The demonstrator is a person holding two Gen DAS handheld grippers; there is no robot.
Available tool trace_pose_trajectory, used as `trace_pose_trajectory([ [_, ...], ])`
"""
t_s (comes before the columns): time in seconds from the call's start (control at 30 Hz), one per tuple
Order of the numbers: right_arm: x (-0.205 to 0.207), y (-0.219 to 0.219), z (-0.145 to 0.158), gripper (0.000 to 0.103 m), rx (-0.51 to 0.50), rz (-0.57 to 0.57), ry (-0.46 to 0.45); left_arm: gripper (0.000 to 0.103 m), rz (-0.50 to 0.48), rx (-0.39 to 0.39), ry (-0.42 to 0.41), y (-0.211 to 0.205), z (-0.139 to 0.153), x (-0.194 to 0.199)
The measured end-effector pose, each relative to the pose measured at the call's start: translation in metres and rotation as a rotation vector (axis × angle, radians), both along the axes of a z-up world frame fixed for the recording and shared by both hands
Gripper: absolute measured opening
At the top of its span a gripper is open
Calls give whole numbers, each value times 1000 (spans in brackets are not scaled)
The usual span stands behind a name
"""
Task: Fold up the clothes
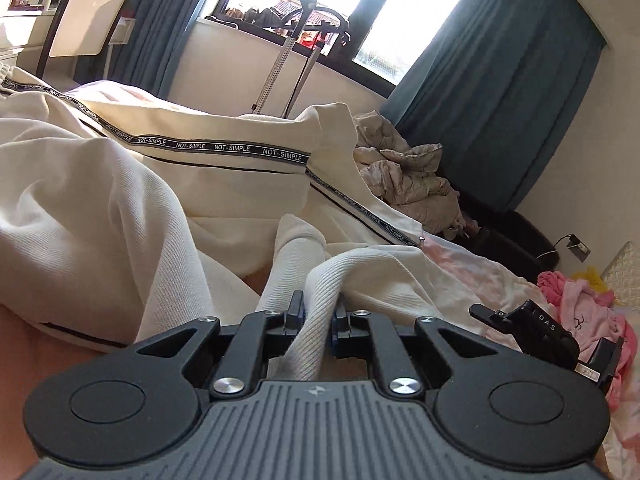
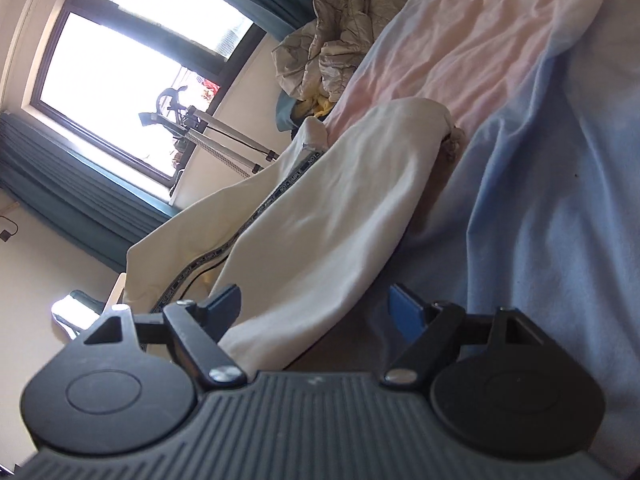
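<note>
A cream-white garment with a dark "NOT-SIMPLE" tape stripe lies rumpled on the bed. My left gripper is shut on a ribbed white fold of it, which passes between the fingers. In the right wrist view the same garment stretches away along the bed, its near end lying between the open fingers of my right gripper, which is tilted on its side. The right gripper also shows at the right edge of the left wrist view.
The bed sheet is pink and pale blue. A beige quilt is heaped at the far side. Pink clothes lie at the right. A stand, window and teal curtains are behind.
</note>
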State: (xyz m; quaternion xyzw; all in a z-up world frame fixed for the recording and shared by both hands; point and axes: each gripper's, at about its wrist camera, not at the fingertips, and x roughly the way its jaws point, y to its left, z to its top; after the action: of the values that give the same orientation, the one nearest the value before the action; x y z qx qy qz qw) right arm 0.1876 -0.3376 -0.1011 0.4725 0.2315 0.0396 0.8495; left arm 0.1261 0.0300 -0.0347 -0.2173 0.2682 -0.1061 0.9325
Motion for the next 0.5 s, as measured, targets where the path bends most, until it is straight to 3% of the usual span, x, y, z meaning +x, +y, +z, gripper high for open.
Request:
trace_pose_trajectory([
  [0.17, 33, -10, -5, 79, -26, -72, -3, 14, -21, -43, 14, 10, -14, -1],
  [0.23, 31, -16, 10, 51, -76, -98, -21, 14, -34, -74, 19, 13, -17, 1],
  [0.27, 30, -19, 18, 43, -100, -111, -30, 14, -42, -81, 16, 15, -17, 2],
  [0.3, 29, -22, 25, 17, -125, -124, -39, 16, -52, -78, 11, 14, -18, 2],
  [0.33, 28, -26, 33, 10, -150, -137, -48, 18, -62, -73, 5, 14, -18, 2],
  [0.43, 25, -35, 56, 7, -224, -176, -74, 22, -76, -34, -31, 6, -17, -3],
  [0.5, 23, -41, 71, 6, -274, -202, -92, 43, -72, -13, -53, 3, -13, -9],
])
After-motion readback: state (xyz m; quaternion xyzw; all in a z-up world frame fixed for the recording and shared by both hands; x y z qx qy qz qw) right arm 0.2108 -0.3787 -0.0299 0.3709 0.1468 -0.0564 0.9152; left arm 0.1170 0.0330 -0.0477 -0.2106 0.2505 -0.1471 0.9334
